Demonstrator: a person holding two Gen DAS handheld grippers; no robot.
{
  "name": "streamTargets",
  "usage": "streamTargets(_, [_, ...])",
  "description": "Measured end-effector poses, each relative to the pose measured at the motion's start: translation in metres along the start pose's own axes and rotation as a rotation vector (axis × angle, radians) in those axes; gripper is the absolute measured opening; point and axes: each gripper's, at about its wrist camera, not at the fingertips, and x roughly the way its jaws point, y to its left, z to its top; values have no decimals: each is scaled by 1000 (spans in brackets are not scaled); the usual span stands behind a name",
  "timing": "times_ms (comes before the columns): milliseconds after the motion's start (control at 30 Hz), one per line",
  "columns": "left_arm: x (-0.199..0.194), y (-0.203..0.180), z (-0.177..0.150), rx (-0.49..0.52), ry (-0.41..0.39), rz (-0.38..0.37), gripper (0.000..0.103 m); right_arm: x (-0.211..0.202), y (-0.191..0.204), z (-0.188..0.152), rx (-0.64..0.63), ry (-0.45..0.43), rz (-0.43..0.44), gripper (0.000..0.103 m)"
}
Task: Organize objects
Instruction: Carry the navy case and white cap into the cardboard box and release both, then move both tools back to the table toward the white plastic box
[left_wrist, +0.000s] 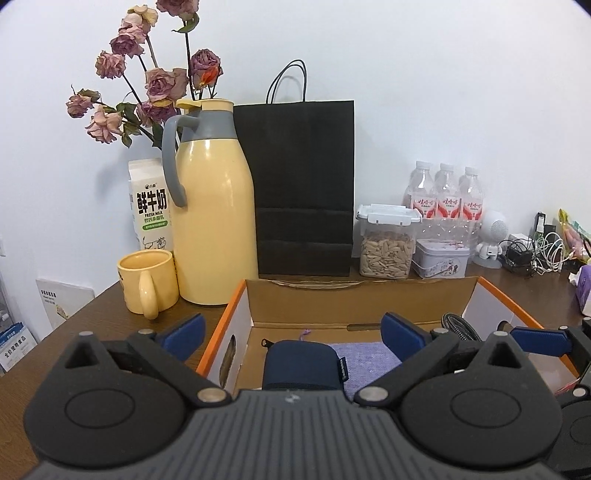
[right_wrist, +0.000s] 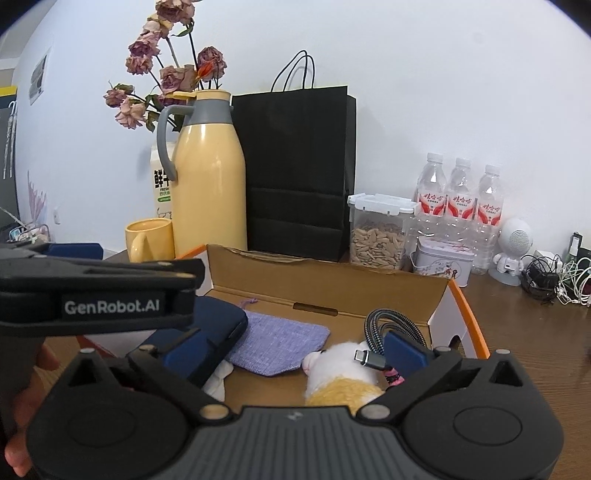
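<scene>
Both grippers, left (left_wrist: 293, 338) and right (right_wrist: 291, 349), spread wide, gripping nothing, above box (right_wrist: 439, 291). Only right view: plush (right_wrist: 343, 373), cable (right_wrist: 391, 325) inside box.

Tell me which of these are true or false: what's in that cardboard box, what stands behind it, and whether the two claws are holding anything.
1. The cardboard box holds a lilac cloth pouch. True.
2. The yellow mug lies inside the box. False: it stands on the table, left of the box, beside the yellow thermos jug.
3. A black paper bag stands behind the box. True.
4. The right gripper clamps the braided cable. False: its jaws stand wide open, gripping nothing.
5. The left gripper is shut. False: it is open above the navy case.
</scene>
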Motion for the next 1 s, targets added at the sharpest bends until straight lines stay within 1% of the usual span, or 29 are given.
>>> streamTargets(133, [-7,1,4,-10,-8,-8,103,-9,0,5,-4,-15,-10,103])
streamTargets(233, [-19,2,10,-13,-29,-23,103,-22,0,9,-7,-29,-13,103])
streamTargets(533, [-59,11,17,-19,-27,-79,103,-75,-2,13,-18,-48,-10,103])
streamTargets(800, [-96,22,16,-4,-20,-92,103,-120,-14,-4,-26,-22,-35,103])
streamTargets(1000, [-109,35,6,6,38,-85,103,-142,-33,-30,-36,38,-77,103])
